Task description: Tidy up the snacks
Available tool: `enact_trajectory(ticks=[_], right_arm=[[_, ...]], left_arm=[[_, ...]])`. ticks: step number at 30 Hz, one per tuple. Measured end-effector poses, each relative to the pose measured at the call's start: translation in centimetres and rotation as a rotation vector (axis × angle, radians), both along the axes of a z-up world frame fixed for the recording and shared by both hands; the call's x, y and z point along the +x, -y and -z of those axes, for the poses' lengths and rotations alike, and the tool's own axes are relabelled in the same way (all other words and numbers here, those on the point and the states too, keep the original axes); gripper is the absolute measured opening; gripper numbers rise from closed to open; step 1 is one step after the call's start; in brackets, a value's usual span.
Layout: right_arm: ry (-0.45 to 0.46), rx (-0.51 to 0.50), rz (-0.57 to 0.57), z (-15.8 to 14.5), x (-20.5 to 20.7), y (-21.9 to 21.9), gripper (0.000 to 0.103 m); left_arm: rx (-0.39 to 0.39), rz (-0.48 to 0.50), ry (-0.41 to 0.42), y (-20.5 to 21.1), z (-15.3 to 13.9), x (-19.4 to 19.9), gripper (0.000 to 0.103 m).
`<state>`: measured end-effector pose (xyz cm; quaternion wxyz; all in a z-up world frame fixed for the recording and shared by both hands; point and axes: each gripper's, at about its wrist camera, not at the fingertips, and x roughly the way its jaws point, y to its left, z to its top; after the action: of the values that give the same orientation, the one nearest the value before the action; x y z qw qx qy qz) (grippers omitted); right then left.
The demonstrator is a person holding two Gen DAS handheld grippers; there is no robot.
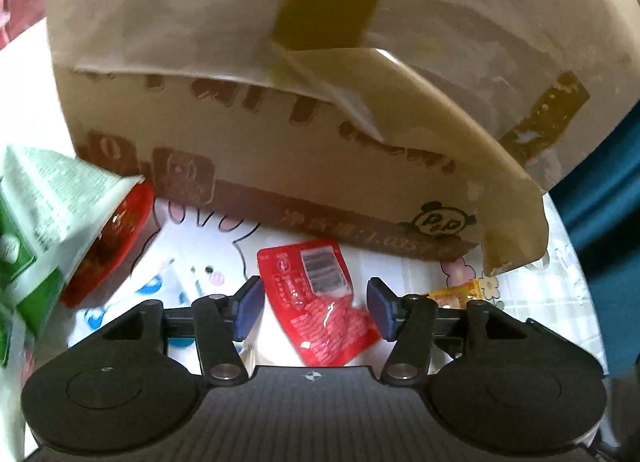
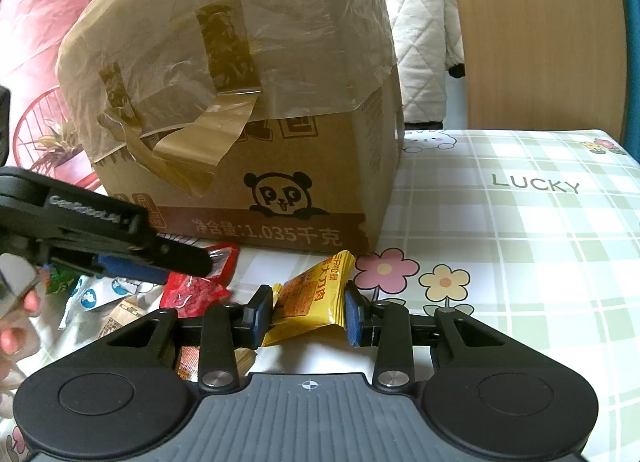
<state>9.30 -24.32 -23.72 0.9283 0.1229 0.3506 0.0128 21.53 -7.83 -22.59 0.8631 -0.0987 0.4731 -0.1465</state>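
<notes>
My right tongs (image 2: 308,312) clamp the yellow snack packet (image 2: 310,300); my left tongs (image 1: 316,304), spread apart, straddle the red snack packet (image 1: 320,298). Cardboard box (image 2: 280,166) edge at twelve o'clock; open tablecloth (image 2: 520,246) at two o'clock.

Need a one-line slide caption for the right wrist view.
Right gripper clamps a yellow snack packet in front of the taped cardboard box.

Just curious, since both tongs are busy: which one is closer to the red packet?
Left. The left tongs stand open right over the red packet, one on each side of it. The right tongs sit beside it, shut on the yellow packet.
</notes>
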Motion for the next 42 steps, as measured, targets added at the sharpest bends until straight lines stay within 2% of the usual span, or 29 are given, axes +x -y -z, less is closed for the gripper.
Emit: enact_trajectory(ticks=[2, 5, 8, 12, 13, 14, 15, 18, 20, 23, 24, 25, 29, 30, 31, 32, 39, 40, 41, 42], right_arm=[[0.001, 0.001, -0.001, 0.0, 0.0, 0.0, 0.034], [0.001, 0.003, -0.002, 0.0, 0.0, 0.0, 0.034], [0.002, 0.006, -0.003, 0.0, 0.1, 0.1, 0.034], [0.001, -0.002, -0.01, 0.1, 0.1, 0.0, 0.034], [0.002, 0.0, -0.012, 0.1, 0.1, 0.0, 0.034], [0.003, 0.001, -0.014, 0.1, 0.0, 0.0, 0.034], [0.003, 0.006, -0.014, 0.1, 0.0, 0.1, 0.034], [0.005, 0.011, -0.013, 0.0, 0.0, 0.2, 0.034], [0.004, 0.012, -0.013, 0.0, 0.0, 0.2, 0.033], [0.011, 0.029, -0.024, -0.2, -0.2, 0.2, 0.024], [0.017, 0.031, -0.026, -0.3, -0.3, 0.2, 0.016], [0.02, 0.03, -0.025, -0.5, -0.4, 0.2, 0.013], [0.02, 0.042, -0.013, -1.1, -1.0, 0.3, 0.013], [0.02, 0.049, -0.005, -1.2, -1.2, 0.5, 0.013], [0.023, 0.064, 0.005, -1.4, -1.5, 0.8, 0.013], [0.025, 0.077, 0.014, -1.6, -1.7, 1.1, 0.013], [0.038, 0.095, 0.042, -2.9, -2.3, 2.2, 0.013], [0.035, 0.093, 0.041, -2.8, -2.3, 2.1, 0.013], [0.03, 0.092, 0.039, -2.7, -2.3, 2.0, 0.013], [0.026, 0.094, 0.038, -2.6, -2.4, 2.0, 0.013]], left_arm=[[0.045, 0.029, 0.03, 1.0, 0.1, -0.1, 0.069], [0.12, 0.073, 0.074, 2.5, 0.4, -0.8, 0.075], [0.177, 0.089, 0.121, 3.5, 0.9, -1.6, 0.077], [0.184, 0.052, 0.138, 4.0, 1.4, -1.9, 0.075], [0.191, 0.046, 0.14, 4.0, 1.5, -2.0, 0.068], [0.213, 0.036, 0.145, 3.9, 1.4, -2.3, 0.052], [0.243, 0.031, 0.152, 3.8, 1.3, -2.7, 0.051], [0.179, 0.033, 0.139, 2.2, 1.4, -2.8, 0.047], [0.151, 0.018, 0.139, 1.5, 0.9, -2.9, 0.034], [0.141, 0.02, 0.123, 0.7, 0.7, -3.2, 0.034], [0.141, 0.023, 0.127, 0.5, 0.7, -3.4, 0.034], [0.141, 0.024, 0.13, 0.4, 0.3, -3.7, 0.033], [0.136, 0.036, 0.148, 0.1, 0.1, -4.2, 0.029], [0.134, 0.042, 0.159, 0.0, -0.1, -4.3, 0.026], [0.135, 0.042, 0.173, -0.2, -0.4, -4.5, 0.008], [0.138, 0.045, 0.173, -0.1, -0.6, -4.5, 0.007], [0.104, 0.025, 0.143, -1.1, 0.0, -4.3, 0.01], [0.09, 0.03, 0.131, -1.4, 0.1, -4.4, 0.016], [0.08, 0.034, 0.12, -1.5, 0.2, -4.3, 0.03], [0.067, 0.04, 0.118, -1.5, 0.3, -4.3, 0.038]])
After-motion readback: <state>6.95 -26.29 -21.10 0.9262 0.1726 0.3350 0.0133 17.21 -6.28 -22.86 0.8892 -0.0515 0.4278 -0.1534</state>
